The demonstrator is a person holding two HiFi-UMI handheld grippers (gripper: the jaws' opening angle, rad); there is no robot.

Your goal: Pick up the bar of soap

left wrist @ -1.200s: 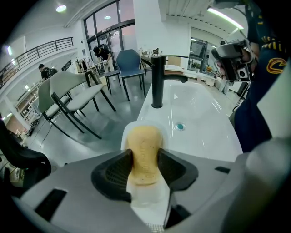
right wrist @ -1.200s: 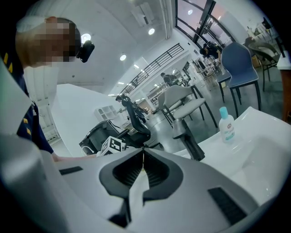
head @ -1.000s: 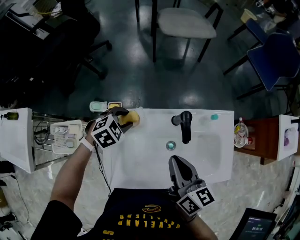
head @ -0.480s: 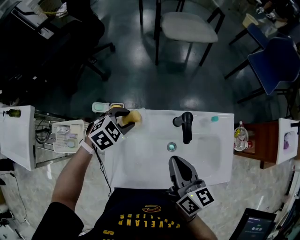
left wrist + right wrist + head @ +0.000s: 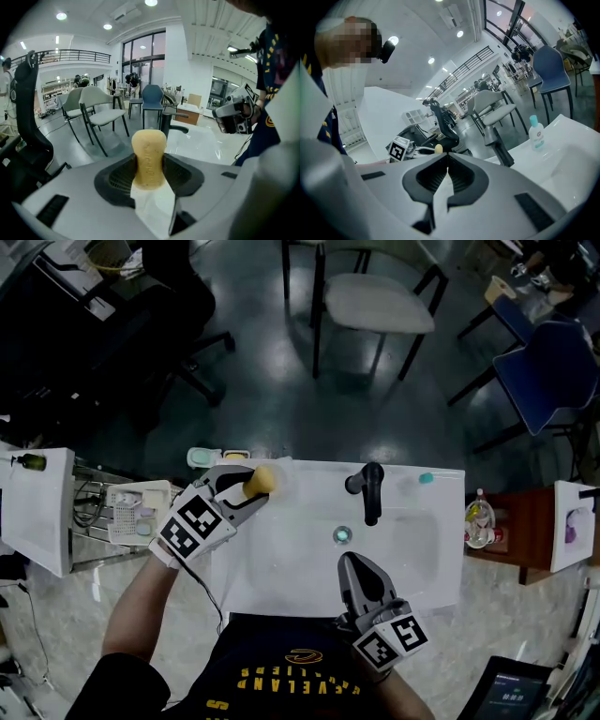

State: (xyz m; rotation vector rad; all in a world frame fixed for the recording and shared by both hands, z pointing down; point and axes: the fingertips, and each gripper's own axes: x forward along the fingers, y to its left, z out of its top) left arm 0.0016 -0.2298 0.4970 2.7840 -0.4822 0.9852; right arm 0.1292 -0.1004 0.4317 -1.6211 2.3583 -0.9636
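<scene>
Dim overhead view of a person standing at a white sink, body cut off at the near edge. At the far left a wire rack holds small items too dark to identify. The left gripper is closed around a yellow bar of soap, holding it over the sink's far left corner. In the left gripper view the bar of soap stands upright, clamped between both jaws, its lower end hidden between them. A black tap stands at the sink's far middle. The right gripper hovers over the sink's near edge, jaws pressed together with nothing between them. A small bottle sits at the far right.
</scene>
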